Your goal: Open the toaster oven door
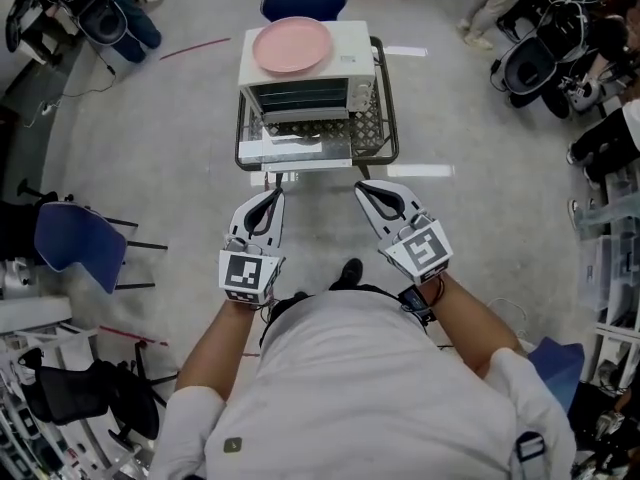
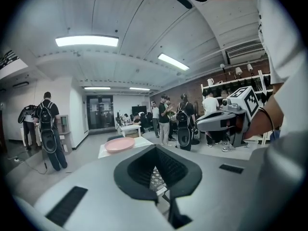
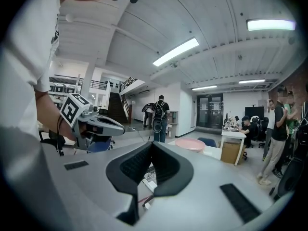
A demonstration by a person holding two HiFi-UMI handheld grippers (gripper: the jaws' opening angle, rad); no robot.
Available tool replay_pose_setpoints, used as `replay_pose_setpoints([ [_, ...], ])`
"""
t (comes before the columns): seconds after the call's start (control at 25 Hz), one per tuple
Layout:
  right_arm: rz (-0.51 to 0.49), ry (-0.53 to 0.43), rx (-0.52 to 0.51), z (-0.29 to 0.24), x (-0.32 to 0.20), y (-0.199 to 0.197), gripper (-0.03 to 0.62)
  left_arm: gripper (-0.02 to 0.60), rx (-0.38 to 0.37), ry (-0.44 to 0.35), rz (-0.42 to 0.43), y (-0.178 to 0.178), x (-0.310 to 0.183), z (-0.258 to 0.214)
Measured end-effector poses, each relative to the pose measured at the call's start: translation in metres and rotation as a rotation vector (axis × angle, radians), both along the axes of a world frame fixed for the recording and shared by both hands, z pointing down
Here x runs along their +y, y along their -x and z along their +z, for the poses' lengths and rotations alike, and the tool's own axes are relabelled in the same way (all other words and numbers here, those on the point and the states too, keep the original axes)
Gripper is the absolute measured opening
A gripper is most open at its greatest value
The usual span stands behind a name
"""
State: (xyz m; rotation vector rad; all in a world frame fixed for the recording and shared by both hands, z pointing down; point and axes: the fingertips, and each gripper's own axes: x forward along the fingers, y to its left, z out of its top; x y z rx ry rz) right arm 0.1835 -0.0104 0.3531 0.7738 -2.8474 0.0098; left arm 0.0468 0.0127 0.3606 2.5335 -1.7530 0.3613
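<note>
Grippers clenched and empty, oven straight ahead
Your left gripper (image 1: pixel 270 200) and right gripper (image 1: pixel 368 192) both have jaws pressed together on nothing, tips short of the wire cart (image 1: pixel 386 118). It holds the toaster oven (image 1: pixel 305 96), front facing you, long axis left-right, midway between both hands. Its door (image 1: pixel 300 149) seems folded flat already. 1 empty pink plate (image 1: pixel 291 45) sits on top.

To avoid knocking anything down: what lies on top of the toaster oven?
A pink plate lies on the white toaster oven and looks empty. The oven top under the plate is covered and cannot be seen.
</note>
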Motion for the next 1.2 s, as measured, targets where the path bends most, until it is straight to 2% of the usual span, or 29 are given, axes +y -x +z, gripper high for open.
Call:
replay_pose_setpoints([
  [0.08, 0.011, 0.005, -0.002, -0.004, 0.01, 0.002, 0.018, 0.015, 0.004, 0.001, 0.01, 0.001, 0.011, -0.004],
  [0.2, 0.015, -0.038, 0.004, -0.014, 0.028, 0.007, 0.018, 0.015, 0.01, -0.002, 0.027, 0.006, 0.032, -0.011],
  [0.6, 0.061, -0.006, -0.006, -0.02, 0.104, 0.032, 0.018, 0.015, 0.03, -0.015, 0.053, 0.037, 0.104, -0.028],
  [0.76, 0.057, -0.054, 0.0, -0.025, 0.134, 0.044, 0.018, 0.015, 0.054, -0.018, 0.064, 0.052, 0.135, -0.035],
  [0.84, 0.066, -0.035, -0.002, -0.022, 0.15, 0.049, 0.018, 0.015, 0.058, -0.017, 0.066, 0.058, 0.148, -0.036],
  [0.96, 0.076, 0.008, -0.008, -0.02, 0.174, 0.058, 0.018, 0.015, 0.037, -0.056, 0.074, 0.065, 0.165, -0.038],
  [1.2, 0.076, -0.003, 0.01, -0.018, 0.211, 0.069, 0.018, 0.015, 0.026, -0.023, 0.085, 0.076, 0.198, -0.036],
])
